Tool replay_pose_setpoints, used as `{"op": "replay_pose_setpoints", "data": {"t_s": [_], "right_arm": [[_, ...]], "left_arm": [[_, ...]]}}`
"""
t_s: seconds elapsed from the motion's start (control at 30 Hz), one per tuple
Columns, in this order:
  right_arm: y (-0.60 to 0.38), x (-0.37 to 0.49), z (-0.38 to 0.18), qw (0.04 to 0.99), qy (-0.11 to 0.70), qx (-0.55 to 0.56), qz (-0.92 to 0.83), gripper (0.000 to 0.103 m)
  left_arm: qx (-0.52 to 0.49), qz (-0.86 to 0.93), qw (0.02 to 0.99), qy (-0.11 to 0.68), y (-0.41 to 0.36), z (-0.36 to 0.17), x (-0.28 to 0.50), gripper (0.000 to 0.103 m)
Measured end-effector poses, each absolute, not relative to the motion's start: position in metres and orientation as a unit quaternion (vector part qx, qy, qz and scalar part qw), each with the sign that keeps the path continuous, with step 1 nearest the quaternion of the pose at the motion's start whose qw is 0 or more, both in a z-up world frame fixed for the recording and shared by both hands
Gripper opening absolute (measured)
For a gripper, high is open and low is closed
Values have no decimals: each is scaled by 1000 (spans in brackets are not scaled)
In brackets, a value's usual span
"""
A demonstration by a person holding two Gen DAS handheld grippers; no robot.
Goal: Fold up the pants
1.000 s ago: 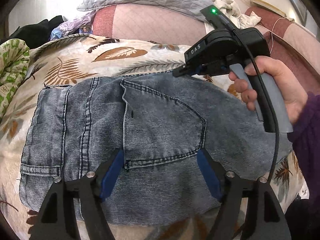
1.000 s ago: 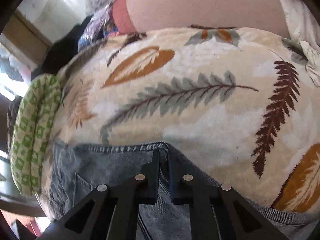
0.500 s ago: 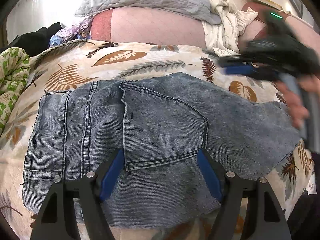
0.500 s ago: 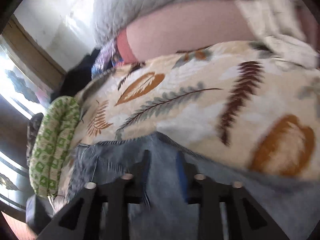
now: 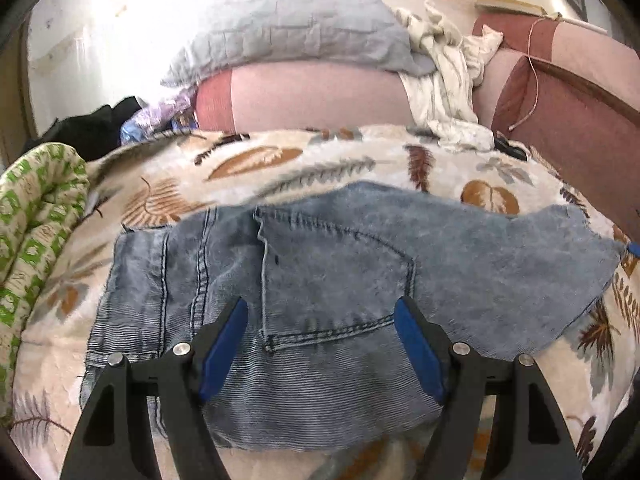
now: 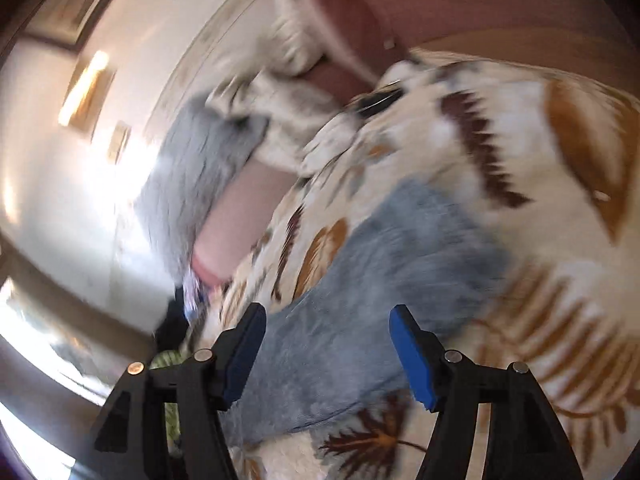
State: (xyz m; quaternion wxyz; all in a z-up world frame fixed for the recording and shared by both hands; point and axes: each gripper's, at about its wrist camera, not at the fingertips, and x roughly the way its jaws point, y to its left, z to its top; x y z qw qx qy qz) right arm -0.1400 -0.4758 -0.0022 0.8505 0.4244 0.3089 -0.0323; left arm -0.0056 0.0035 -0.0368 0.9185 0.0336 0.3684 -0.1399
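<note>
Folded grey-blue denim pants (image 5: pixel 320 276) lie on a leaf-print blanket (image 5: pixel 280 168), back pocket up, with a flap running out to the right. My left gripper (image 5: pixel 320 332) is open and empty, its blue pads over the pocket's lower edge. My right gripper (image 6: pixel 324 344) is open and empty, tilted, just above the pants' right end (image 6: pixel 380 272); that view is blurred by motion. A blue pad tip of the right gripper (image 5: pixel 634 249) peeks in at the left wrist view's right edge.
A grey pillow (image 5: pixel 288 36) and a pink bolster (image 5: pixel 304 96) lie behind the blanket. White crumpled clothes (image 5: pixel 444 92) sit at the back right by a maroon sofa back (image 5: pixel 568 112). A green patterned quilt (image 5: pixel 36 216) is at the left.
My right gripper let go of the pants' top edge, opened, and swung off to the right end of the pants. The left gripper stayed open over the pocket.
</note>
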Motion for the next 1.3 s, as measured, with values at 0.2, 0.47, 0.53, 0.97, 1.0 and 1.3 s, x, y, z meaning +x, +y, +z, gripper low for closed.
{"op": "replay_pose_setpoints", "data": {"t_s": [0.2,0.47,0.53,0.97,1.0,1.3], "right_arm": [[-516,-161,-28,799,295,520,-62,68],[-528,-151,-49,760,308,568,-77,68],[-531,-149,-52,753,310,575,-84,68],[-536,-149,-75,703,322,631,-60,68],[-535,-147,-77,701,325,632,-57,68],[-532,-142,-81,696,332,633,-71,67]], "left_arm": [[27,-194,901,388,-58,-12,-7,76],[103,-292,846,433,-193,8,24,76],[130,-299,838,439,-218,7,29,76],[207,-350,783,470,-352,-10,72,76],[216,-351,780,471,-360,-14,74,76],[260,-368,774,445,-392,-20,91,76]]}}
